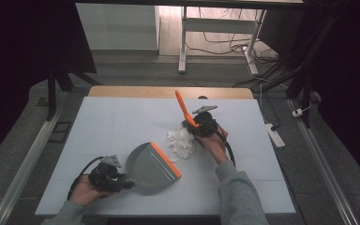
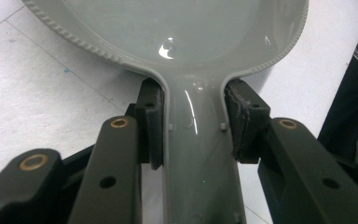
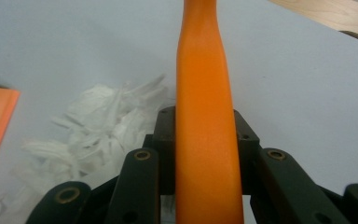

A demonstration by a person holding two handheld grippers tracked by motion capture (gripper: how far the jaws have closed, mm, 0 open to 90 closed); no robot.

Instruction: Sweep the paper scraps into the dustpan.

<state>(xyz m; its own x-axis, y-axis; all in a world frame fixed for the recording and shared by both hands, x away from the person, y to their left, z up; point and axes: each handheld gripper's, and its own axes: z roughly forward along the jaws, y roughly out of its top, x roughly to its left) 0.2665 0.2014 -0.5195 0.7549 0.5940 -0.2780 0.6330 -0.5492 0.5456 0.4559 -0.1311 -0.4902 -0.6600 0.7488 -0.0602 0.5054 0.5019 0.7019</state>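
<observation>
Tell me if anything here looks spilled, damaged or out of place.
A loose heap of white shreds lies on the table, between the grey dustpan and the orange brush handle. The pad on one jaw of the left gripper, clamped on the dustpan's handle, looks frayed and chipped along its edge.

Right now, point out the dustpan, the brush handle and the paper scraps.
dustpan [image 1: 151,164]: high view, grey pan floor.
brush handle [image 3: 207,126]: right gripper view, orange shaft between the jaws.
paper scraps [image 1: 180,140]: high view, middle of the white heap.
</observation>
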